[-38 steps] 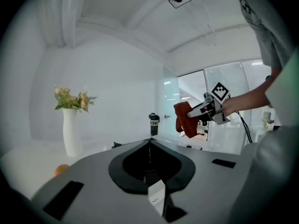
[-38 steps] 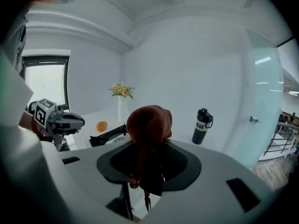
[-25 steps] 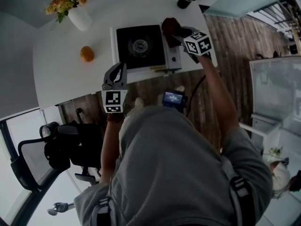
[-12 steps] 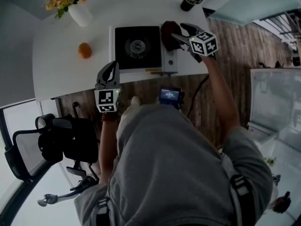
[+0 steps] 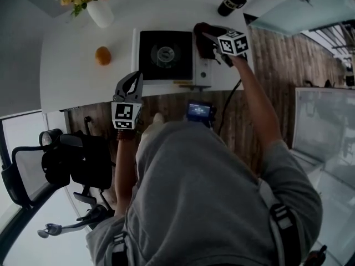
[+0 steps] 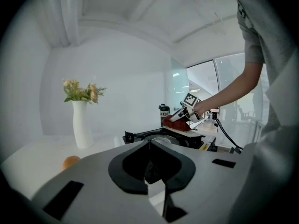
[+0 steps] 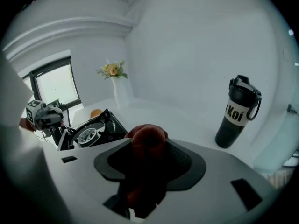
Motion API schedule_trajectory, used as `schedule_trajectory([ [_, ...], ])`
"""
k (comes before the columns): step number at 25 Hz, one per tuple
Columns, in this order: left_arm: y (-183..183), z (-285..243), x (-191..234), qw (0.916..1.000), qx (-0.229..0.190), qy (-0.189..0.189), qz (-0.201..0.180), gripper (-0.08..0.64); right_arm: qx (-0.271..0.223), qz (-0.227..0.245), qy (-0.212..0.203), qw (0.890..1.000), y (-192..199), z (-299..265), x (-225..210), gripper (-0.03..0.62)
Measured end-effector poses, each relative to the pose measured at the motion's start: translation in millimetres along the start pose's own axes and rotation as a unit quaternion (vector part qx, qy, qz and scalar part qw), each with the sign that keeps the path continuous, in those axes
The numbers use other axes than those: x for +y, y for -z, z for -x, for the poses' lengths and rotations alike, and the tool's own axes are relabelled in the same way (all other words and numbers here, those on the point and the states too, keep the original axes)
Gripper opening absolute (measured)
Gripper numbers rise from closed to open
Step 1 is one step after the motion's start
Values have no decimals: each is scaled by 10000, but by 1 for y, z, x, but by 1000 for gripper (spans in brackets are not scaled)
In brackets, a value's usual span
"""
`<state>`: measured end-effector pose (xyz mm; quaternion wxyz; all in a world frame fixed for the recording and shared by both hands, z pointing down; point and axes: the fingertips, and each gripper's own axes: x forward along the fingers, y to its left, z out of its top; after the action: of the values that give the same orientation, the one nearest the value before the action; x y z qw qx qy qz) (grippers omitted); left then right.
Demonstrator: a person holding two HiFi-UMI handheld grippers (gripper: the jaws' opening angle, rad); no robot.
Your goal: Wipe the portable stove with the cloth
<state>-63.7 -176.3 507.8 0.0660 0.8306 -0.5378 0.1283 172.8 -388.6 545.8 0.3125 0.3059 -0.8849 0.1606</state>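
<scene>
The portable stove sits on the white table, its black burner top facing up. A dark red cloth lies bunched over the stove's right side. My right gripper reaches down onto it. In the right gripper view the cloth fills the gap between the jaws of the right gripper, which have just been closing on it. My left gripper hovers by the table's front edge, shut and empty, and in the left gripper view the left gripper points at the stove.
A white vase of flowers and an orange stand left of the stove. A black tumbler is at the far right corner. An office chair stands by my left side, off the table.
The right gripper's jaws stood wide around the cloth half a second ago and now grip it, having shifted slightly left toward the stove. The left gripper has stayed in place.
</scene>
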Motion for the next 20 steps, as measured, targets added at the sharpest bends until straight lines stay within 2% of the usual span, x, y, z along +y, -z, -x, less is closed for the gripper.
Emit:
schedule_trajectory([
  [3,9,-4,-5,9998,95,103,-133,31,191,371,184,9990,-1,-8,-4,206],
  [5,19,-6,-11,9993,231,225,-168,41,267,430,198,9985,2,-13,0,200],
  [8,29,-8,-16,9985,343,367,-212,103,321,436,264,9982,4,-14,6,181],
  [12,29,-10,-18,9984,341,377,-256,112,513,748,263,9955,5,-13,15,167],
  [14,34,-12,-18,9976,484,405,-280,121,633,743,252,9949,7,-13,19,166],
  [17,50,-18,-19,9934,913,514,-467,147,717,701,318,9944,6,-9,22,164],
  [20,48,-20,-18,9931,872,553,-550,155,659,736,373,9944,8,-8,26,162],
])
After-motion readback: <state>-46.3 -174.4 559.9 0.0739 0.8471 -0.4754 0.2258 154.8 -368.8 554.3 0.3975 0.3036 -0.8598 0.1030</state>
